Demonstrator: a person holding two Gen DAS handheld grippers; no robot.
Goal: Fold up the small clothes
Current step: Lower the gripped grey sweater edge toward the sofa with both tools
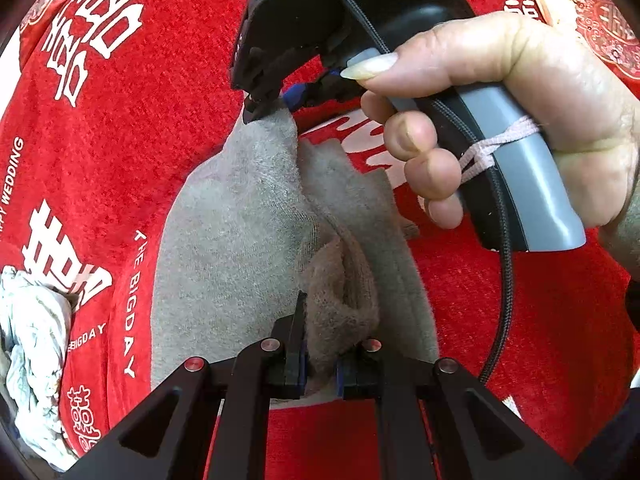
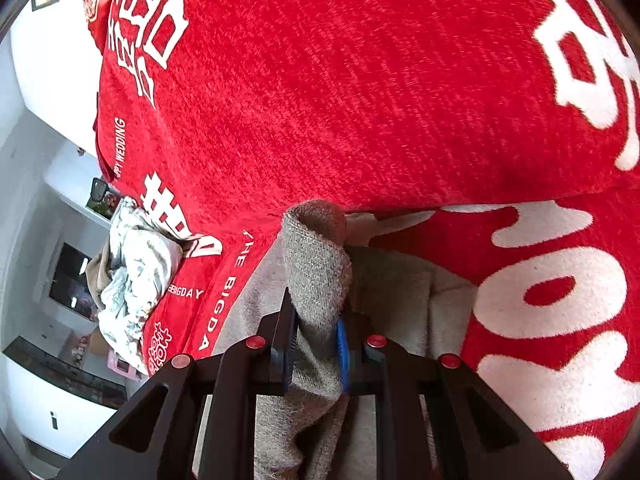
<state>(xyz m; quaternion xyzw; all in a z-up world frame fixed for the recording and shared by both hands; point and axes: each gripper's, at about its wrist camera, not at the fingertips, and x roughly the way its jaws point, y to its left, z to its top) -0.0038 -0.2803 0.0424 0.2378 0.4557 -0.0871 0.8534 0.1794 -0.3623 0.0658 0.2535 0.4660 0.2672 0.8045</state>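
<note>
Both pairs of fingers are clamped on one grey garment [image 1: 232, 240], a small soft knitted piece lying on a red cloth [image 1: 168, 112] printed with white characters and lettering. Left gripper [image 1: 320, 364]: its fingers [image 1: 294, 344] stand close together and pinch a bunched fold of the grey fabric near the bottom of the left wrist view. Right gripper [image 2: 316, 344]: its fingers [image 2: 343, 344], lined with blue pads, squeeze a rolled edge of the same garment [image 2: 316, 264], which rises in a hump above the fingertips and trails down between the black linkage arms.

Seen from the left wrist view, the right gripper [image 1: 260, 102] bites the far corner of the garment, so the fabric stretches between the two tools. A person's hand [image 1: 500, 120] grips that tool's grey handle, with a pink cord tied round it and a black braided cable [image 1: 504, 280] hanging below.

Further left on the red cloth lies a crumpled pale garment [image 1: 32, 344], well apart from the grey one; it also shows in the right wrist view [image 2: 132, 272]. Beyond the cloth's edge there, a white room with dark shelving is dimly visible.
</note>
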